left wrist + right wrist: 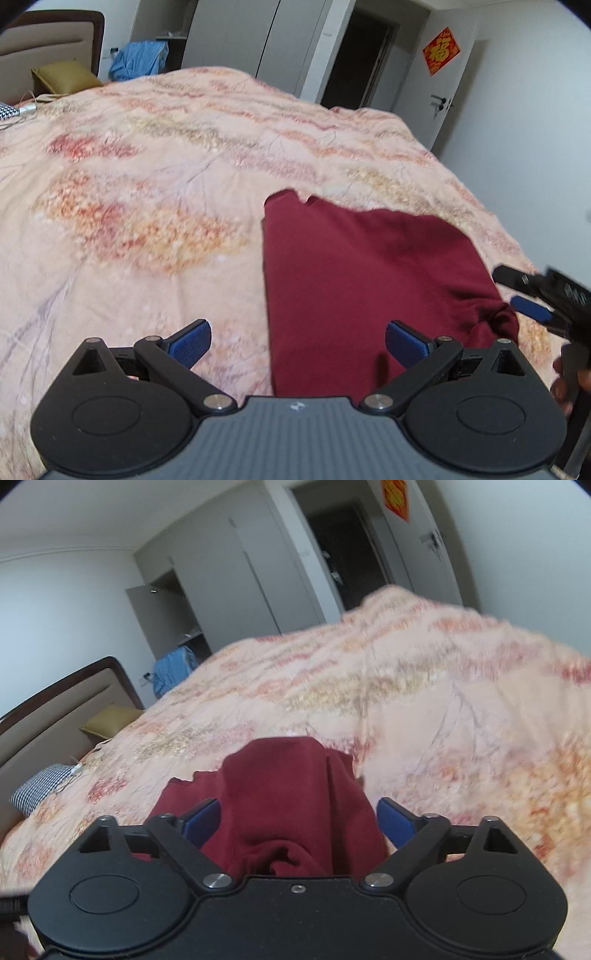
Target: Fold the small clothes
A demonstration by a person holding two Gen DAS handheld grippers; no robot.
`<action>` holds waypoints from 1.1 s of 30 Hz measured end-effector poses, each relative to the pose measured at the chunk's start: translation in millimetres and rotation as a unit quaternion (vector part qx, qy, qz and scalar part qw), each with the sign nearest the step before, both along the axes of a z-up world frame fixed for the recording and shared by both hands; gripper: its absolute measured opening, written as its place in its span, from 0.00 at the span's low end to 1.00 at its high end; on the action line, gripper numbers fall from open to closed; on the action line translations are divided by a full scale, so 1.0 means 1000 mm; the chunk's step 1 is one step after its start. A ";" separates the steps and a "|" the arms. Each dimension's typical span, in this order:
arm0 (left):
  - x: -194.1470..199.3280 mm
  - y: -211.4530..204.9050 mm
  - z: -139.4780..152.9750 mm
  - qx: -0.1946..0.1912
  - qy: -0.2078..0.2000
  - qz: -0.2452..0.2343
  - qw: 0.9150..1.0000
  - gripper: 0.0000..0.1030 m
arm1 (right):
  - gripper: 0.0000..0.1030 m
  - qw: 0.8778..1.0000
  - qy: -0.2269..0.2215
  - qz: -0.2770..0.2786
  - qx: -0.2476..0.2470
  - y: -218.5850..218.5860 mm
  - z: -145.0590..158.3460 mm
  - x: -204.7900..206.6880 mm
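A dark red garment (365, 266) lies flat on the peach floral bedspread (155, 177), its straight left edge running toward me. My left gripper (297, 341) is open and empty just above the garment's near left edge. My right gripper (524, 295) shows at the right, at the garment's bunched right corner. In the right wrist view a fold of the red garment (291, 805) is draped between the wide-apart fingers of the right gripper (297, 821) and rises over them; the blue pads (395, 821) do not press on it.
A headboard (55, 705), a yellow pillow (62, 75) and a checked cloth (40, 786) are at the bed's head. Blue clothing (138, 59) hangs by grey wardrobes. A dark doorway (354, 55) and a door with a red decoration (441, 50) stand beyond the bed.
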State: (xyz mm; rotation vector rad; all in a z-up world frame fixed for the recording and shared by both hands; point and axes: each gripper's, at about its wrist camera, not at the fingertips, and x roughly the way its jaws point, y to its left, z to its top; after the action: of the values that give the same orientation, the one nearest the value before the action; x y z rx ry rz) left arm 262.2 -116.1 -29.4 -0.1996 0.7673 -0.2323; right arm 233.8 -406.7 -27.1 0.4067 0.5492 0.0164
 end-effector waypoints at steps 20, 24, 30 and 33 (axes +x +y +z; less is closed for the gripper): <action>-0.001 -0.015 -0.018 0.000 0.036 -0.024 0.999 1.00 | 0.07 0.999 0.036 -0.020 -0.030 -0.013 -0.024 0.009; -0.002 -0.016 -0.021 0.002 0.043 -0.023 0.999 1.00 | 0.24 0.999 0.037 -0.028 -0.027 -0.014 -0.025 0.003; -0.002 -0.016 -0.022 0.002 0.046 -0.021 0.999 1.00 | 0.56 0.999 0.036 -0.035 -0.013 -0.019 -0.020 -0.008; -0.002 -0.016 -0.022 0.002 0.047 -0.021 0.999 1.00 | 0.63 0.999 0.038 -0.028 -0.009 -0.019 -0.021 -0.012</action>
State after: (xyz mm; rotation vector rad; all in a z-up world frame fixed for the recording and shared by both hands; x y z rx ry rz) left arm 260.3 -132.5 -51.1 -0.1910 0.8652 -0.2617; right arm 221.4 -425.4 -47.8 0.4059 0.6121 -0.0576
